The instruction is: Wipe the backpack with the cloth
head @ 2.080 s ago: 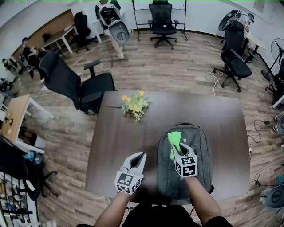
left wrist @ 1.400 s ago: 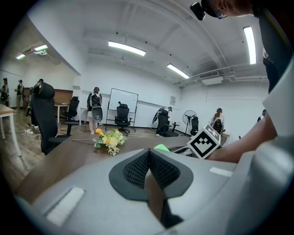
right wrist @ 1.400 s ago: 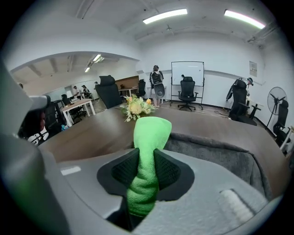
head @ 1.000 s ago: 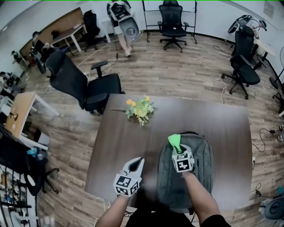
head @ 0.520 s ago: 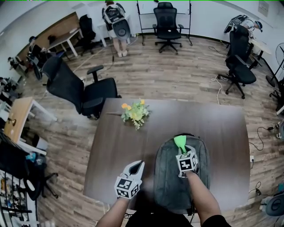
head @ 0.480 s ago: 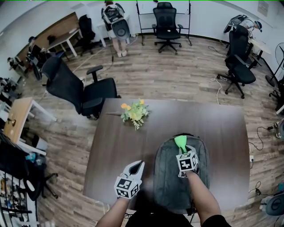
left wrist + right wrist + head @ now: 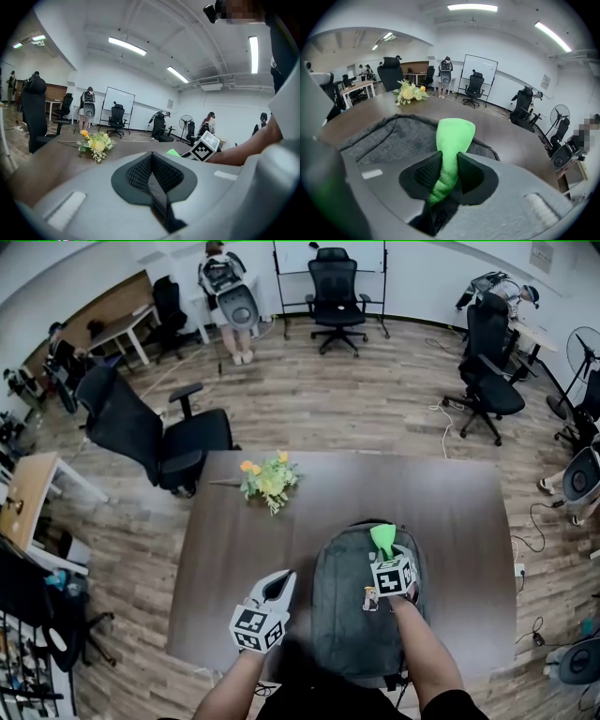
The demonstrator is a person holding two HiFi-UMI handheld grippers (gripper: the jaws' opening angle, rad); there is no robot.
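Note:
A grey backpack lies flat on the dark wooden table, near its front edge. My right gripper is shut on a bright green cloth, held over the backpack's upper right part. In the right gripper view the cloth is pinched between the jaws and sticks out above the grey fabric of the backpack. My left gripper hovers over the table just left of the backpack, jaws shut with nothing in them. In the left gripper view the jaws meet at the left gripper.
A bunch of yellow and orange flowers lies on the table's far left part. Black office chairs stand around the table on the wood floor. A person stands far back by a whiteboard. Cables run along the floor at right.
The right gripper with the green cloth has stayed on the backpack's upper right part, shifting only a little. The head view swung slightly. The left gripper stays beside the backpack.

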